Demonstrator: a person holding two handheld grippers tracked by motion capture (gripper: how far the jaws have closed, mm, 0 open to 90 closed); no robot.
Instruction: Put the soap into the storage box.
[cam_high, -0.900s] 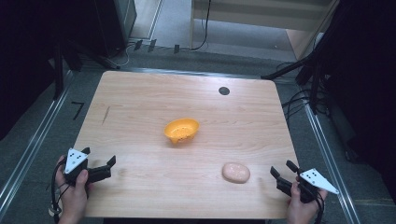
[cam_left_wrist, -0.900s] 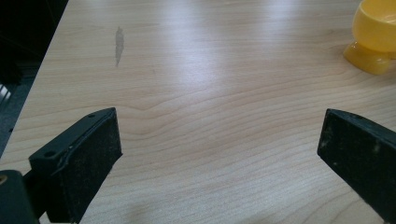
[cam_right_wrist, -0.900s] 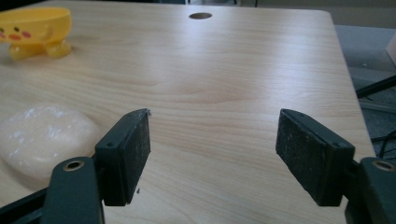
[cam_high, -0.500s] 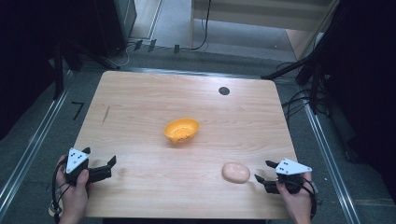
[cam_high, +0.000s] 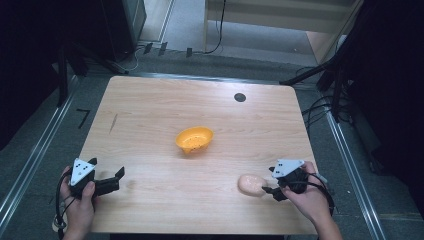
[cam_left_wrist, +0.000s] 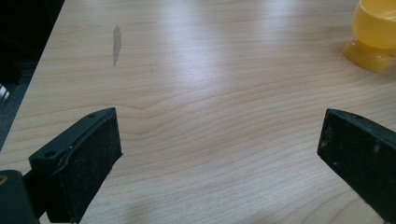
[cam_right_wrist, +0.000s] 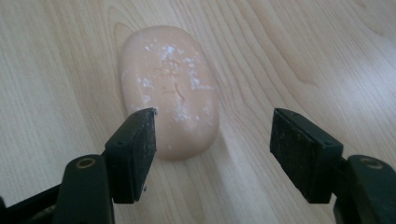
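Closing on the peach soap bar (cam_high: 251, 184), my right gripper (cam_high: 270, 184) has swung in from the table's near right corner, where it sat a second ago, and now sits just beside the bar at the near right of the wooden table (cam_high: 150, 120) in the high view. My left gripper (cam_high: 116, 181) has not moved from the near left edge, jaws spread and holding nothing. An orange bowl (cam_high: 194, 139) stands alone near the middle of the table, well apart from both tools.

From the left gripper view, both black jaws stand wide with only bare wood between them; the bowl (cam_left_wrist: 375, 35) rises at the upper right, off its line.

From the right gripper view, the soap bar (cam_right_wrist: 169, 88) lies flat on the wood, speckled white on top, its near end reaching between my released jaws. The left jaw overlaps the bar's edge; whether it touches I cannot tell. The right jaw stands clear of it, so the bar sits off-centre in the gap.

I judge the approach nearly done: a small shift toward the bar to centre it, then a squeeze, should secure the grasp.
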